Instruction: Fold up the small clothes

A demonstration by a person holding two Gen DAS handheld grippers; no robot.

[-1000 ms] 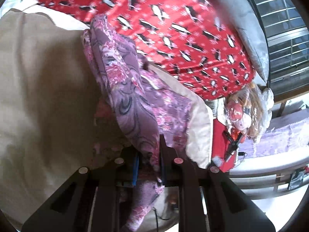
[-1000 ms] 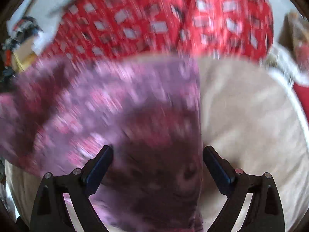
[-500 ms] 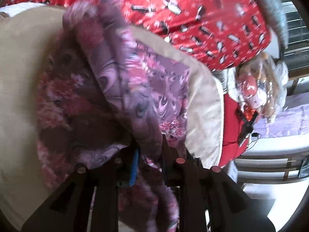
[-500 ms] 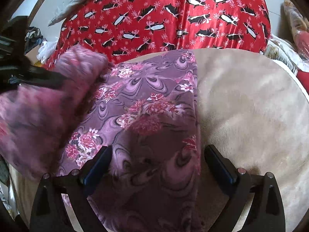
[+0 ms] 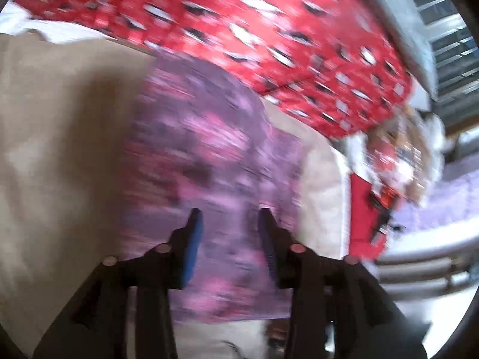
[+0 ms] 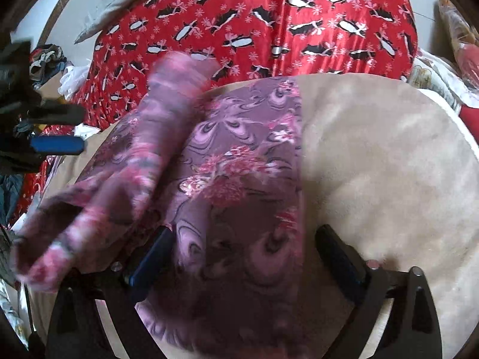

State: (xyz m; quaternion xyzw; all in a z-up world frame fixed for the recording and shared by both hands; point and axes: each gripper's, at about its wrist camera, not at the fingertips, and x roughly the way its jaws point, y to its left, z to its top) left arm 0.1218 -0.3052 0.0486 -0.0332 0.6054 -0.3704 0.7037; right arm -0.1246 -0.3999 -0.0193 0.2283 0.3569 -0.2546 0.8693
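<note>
The left tool [image 5: 229,224] points steeply down, its jaws opening — a clear gap shows between the two blue-padded fingers [image 5: 191,245], and no pad presses on anything; its own view is smeared with blur. In the right wrist view it shows at the left edge [image 6: 57,128], fingers level and parted. The right tool [image 6: 244,239] also tilts downward, jaws spread wide — the black fingers [image 6: 338,254] stand well apart with nothing gripped between them.
</note>
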